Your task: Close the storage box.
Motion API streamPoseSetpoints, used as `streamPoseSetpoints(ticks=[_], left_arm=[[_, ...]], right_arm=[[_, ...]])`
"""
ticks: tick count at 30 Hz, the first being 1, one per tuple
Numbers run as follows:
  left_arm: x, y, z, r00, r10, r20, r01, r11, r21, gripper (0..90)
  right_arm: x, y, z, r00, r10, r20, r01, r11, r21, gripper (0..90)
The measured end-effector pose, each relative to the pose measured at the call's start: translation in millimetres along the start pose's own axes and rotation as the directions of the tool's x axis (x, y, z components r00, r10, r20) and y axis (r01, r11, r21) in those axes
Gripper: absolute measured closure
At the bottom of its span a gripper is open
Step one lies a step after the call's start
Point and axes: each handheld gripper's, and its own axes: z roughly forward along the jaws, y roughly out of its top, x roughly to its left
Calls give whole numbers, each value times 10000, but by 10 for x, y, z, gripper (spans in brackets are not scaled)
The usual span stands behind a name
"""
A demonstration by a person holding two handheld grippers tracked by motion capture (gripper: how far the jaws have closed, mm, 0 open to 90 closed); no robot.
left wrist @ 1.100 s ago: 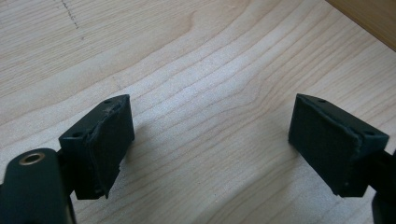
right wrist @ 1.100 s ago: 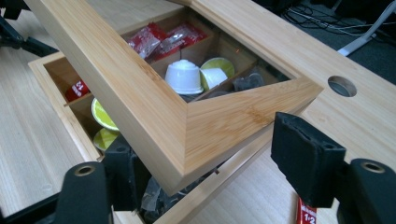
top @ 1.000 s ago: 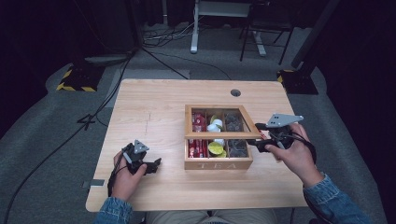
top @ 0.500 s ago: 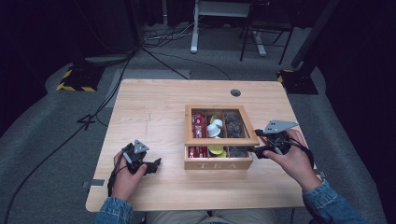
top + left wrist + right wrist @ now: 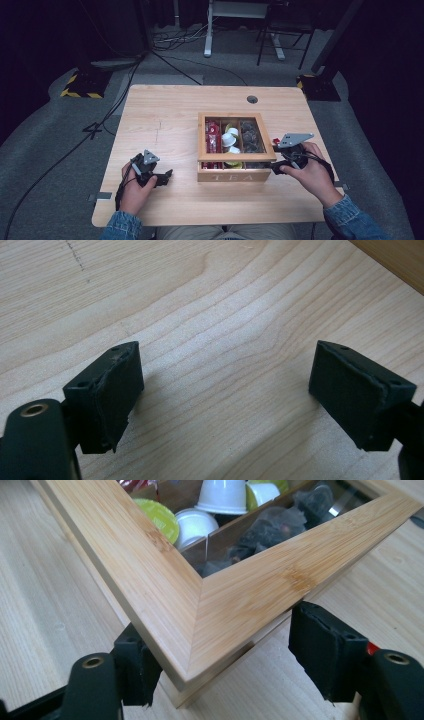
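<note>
Wooden tea box [image 5: 235, 176] with a glass-paned lid [image 5: 165, 575] sits right of the table's [image 5: 165, 120] middle, toward the near edge; white pods [image 5: 220, 495] and dark tea bags [image 5: 272, 522] show through the pane; right gripper [image 5: 225, 672] straddles the box's near right corner, its jaws just closing in, one pad against the wood, the other just off it; left gripper [image 5: 225, 390] rests near the front left corner, jaws wide apart over bare wood.

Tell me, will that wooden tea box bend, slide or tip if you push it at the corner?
The tea box looks stiff: thick wooden walls and a framed glass lid, so it probably won't bend. It sits flat and low on the smooth table, so it will likely slide, or turn around, rather than tip. The glass could be fragile, and the loose pods inside may rattle.
</note>
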Motion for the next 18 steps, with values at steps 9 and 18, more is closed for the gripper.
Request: streamPoseSetpoints(ticks=[9,18], left_arm=[[0,0,0,10000,-5,3,5,10000,0,145],[1,1,1,10000,2,21,-2,10000,4,143]], right_arm=[[44,-40,63,9998,-28,-216,44,9972,752,331],[112,-108,108,9981,319,-519,-232,9867,1607,322]])
